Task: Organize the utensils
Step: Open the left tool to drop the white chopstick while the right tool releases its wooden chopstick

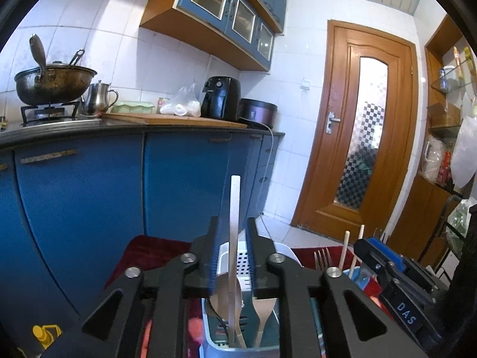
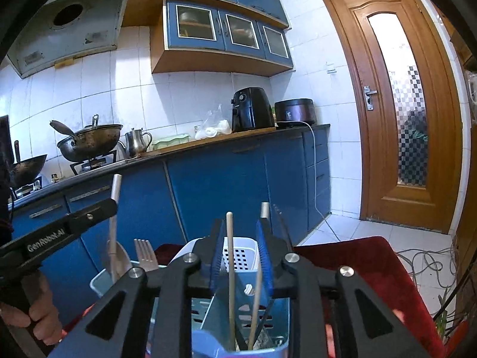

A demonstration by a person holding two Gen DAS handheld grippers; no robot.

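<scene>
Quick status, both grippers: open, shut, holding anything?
Left gripper: around the long metal utensil handle; contact cannot be told.
Right gripper: open, straddling a wooden chopstick, not gripping.

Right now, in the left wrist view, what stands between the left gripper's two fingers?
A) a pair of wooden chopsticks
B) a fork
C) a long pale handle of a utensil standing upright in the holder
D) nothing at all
C: in the left wrist view a long pale handle rises upright between the fingers of the left gripper, its lower end down in the utensil holder; the fork stands off to the right.
</scene>
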